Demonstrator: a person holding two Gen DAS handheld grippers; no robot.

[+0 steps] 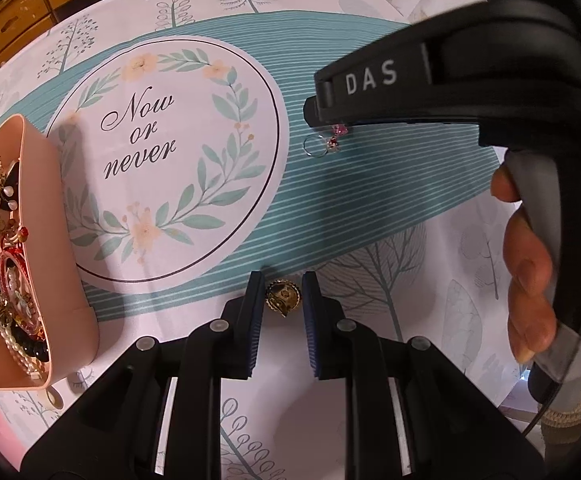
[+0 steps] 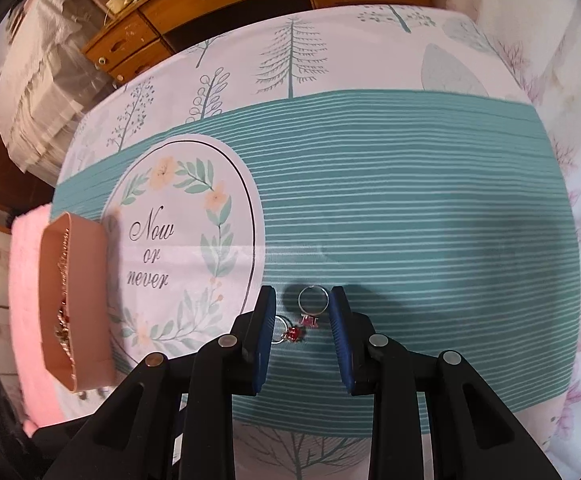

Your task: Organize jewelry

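Both tongs spread: left (image 1: pixel 281 282) around gold brooch (image 1: pixel 283 298), right (image 2: pixel 301 299) around 2 rings (image 2: pixel 308 312), pink box (image 2: pixel 74 300) alongside.

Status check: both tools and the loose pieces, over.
Left tool open around gold piece. Right tool open over two rings. Box far left, nothing blocking.

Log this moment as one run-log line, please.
left gripper: open around gold round brooch | right gripper: open over two silver red-stone rings | pink plastic tray: holds jewelry

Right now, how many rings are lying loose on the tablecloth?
3: two silver rings with red stones, one between the right tool's fingers, one by its left finger; a gold ring between the left tool's fingers.
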